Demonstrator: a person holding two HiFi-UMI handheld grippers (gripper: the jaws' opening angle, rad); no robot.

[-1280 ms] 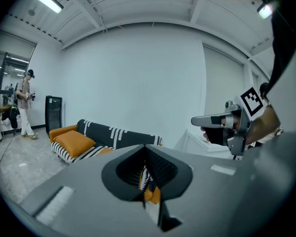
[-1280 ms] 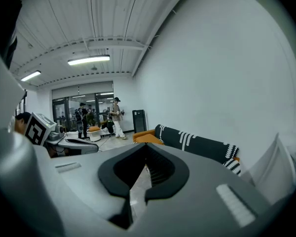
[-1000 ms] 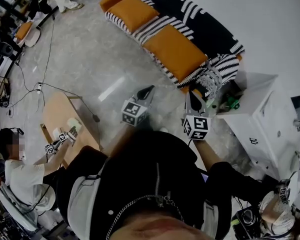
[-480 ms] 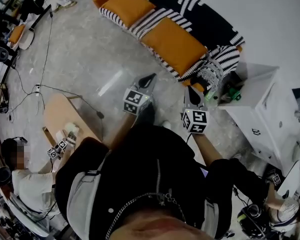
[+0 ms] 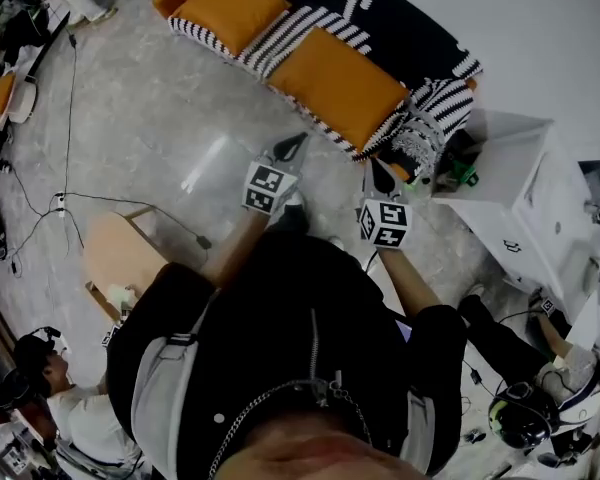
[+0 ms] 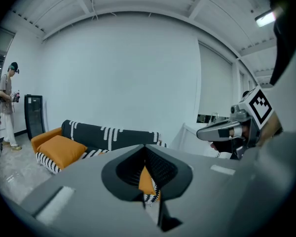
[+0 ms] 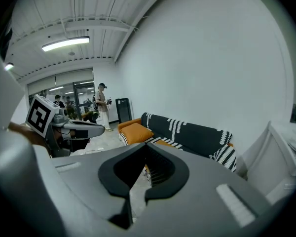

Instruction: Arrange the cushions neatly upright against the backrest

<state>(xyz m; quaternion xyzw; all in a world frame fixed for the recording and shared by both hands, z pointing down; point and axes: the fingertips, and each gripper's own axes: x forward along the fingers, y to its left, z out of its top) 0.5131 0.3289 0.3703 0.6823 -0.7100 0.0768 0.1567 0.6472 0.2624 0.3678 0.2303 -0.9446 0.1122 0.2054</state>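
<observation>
Left claw: jaws pressed together, nothing between them. Right claw: the same, closed and empty. The two sit side by side over the floor, aimed at the sofa and not touching it.

Both orange cushions lie flat on the seat. The right cushion is nearer the claws and the left cushion is farther along. The black-and-white backrest behind them is bare. A striped bundle sits at the sofa's right end; I cannot tell whether it is a cushion or a throw. A white cabinet stands just right of it.

Step in hand, as I judge it, is the approach to the right cushion. To do it well:
- Open the jaws before contact.
- Bite deep on the near edge seam, since soft filling will likely sag.
- Tip the cushion up on its far edge and steady the top with the other claw.
- Lean it square against the backrest.
</observation>
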